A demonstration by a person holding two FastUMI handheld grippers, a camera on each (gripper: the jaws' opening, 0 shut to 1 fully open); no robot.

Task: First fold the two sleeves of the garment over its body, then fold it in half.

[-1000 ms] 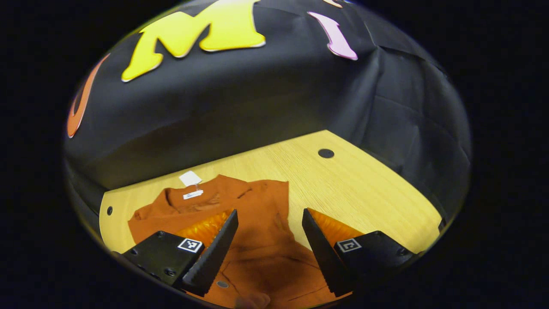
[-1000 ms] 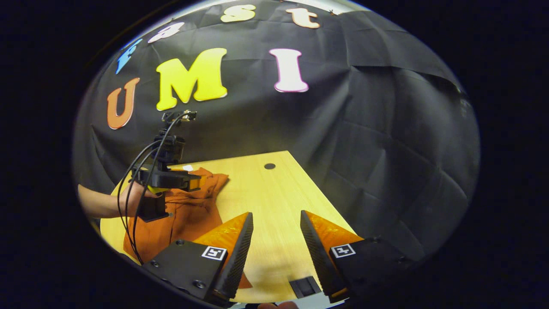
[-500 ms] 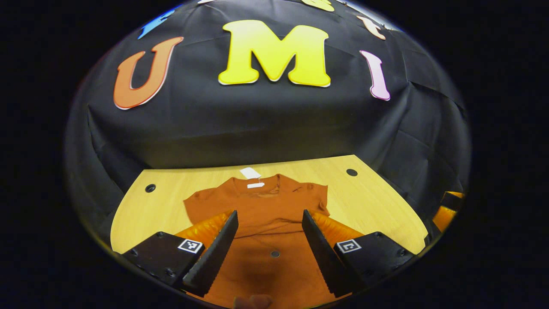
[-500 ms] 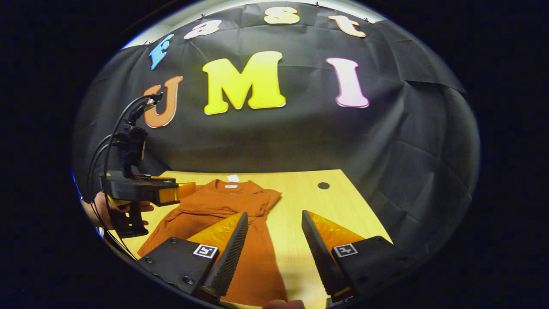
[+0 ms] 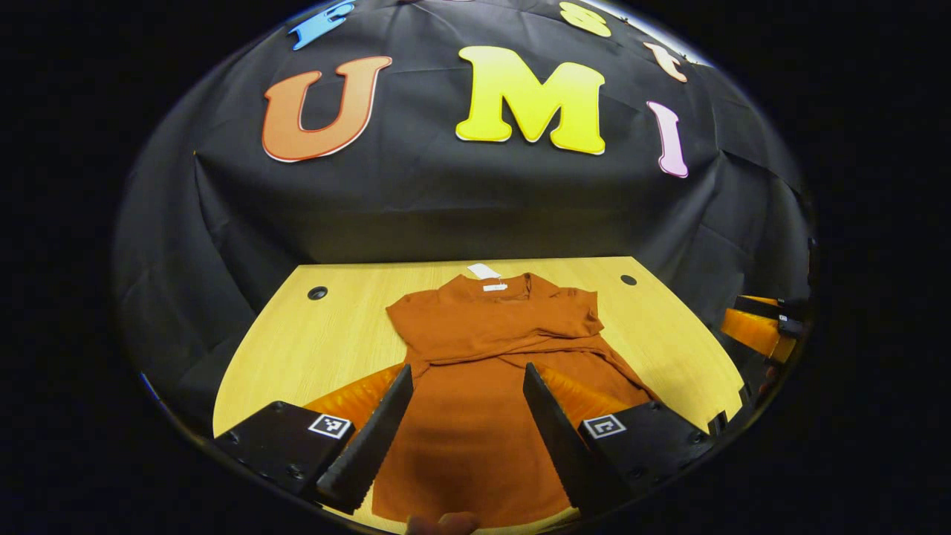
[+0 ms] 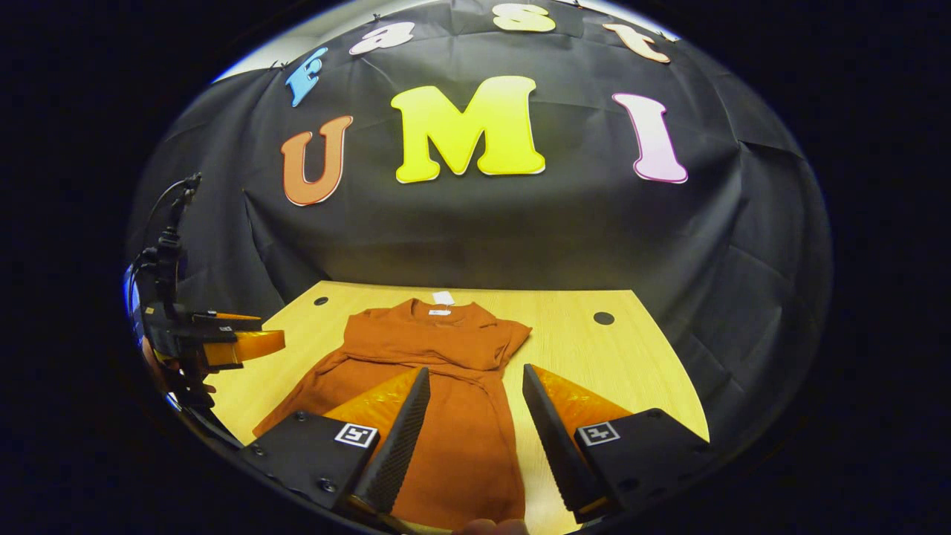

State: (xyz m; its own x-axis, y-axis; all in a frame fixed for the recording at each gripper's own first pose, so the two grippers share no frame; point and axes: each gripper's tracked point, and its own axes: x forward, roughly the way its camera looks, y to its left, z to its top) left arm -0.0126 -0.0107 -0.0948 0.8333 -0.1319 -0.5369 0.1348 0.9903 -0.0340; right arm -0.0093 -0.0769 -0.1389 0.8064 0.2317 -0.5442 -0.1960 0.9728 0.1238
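Rust-orange cloth lies nearest in both views: the hem end of the garment (image 5: pixel 475 416) spreads flat between the parted fingers of the left gripper (image 5: pixel 466 435), which holds nothing. In the right gripper view the right gripper (image 6: pixel 475 438) is likewise spread wide and empty above the same lower panel of the garment (image 6: pixel 446 394).

Change over the last second: both grippers have drawn back from the cloth and risen. One second ago the left gripper hung close over the collar end, its fingers above the fabric; now the whole garment, hem to collar, fits in its view. The right gripper view, which then faced mostly bare table, has swung round to face the garment squarely.

Middle distance: both sleeves lie folded across the chest, forming a crossing band below the collar; the right sleeve (image 5: pixel 572 327) overlaps the body with a slanting edge.

Farther off: the collar with its white tag (image 5: pixel 484 272) points toward the wall, on the wooden table (image 5: pixel 312 342). The left gripper (image 6: pixel 223 345) appears at the edge of the right gripper view, clear of the cloth.

Judgement: the sleeve stage looks complete; the fold in half remains, probably beginning with a grasp at the hem corners.
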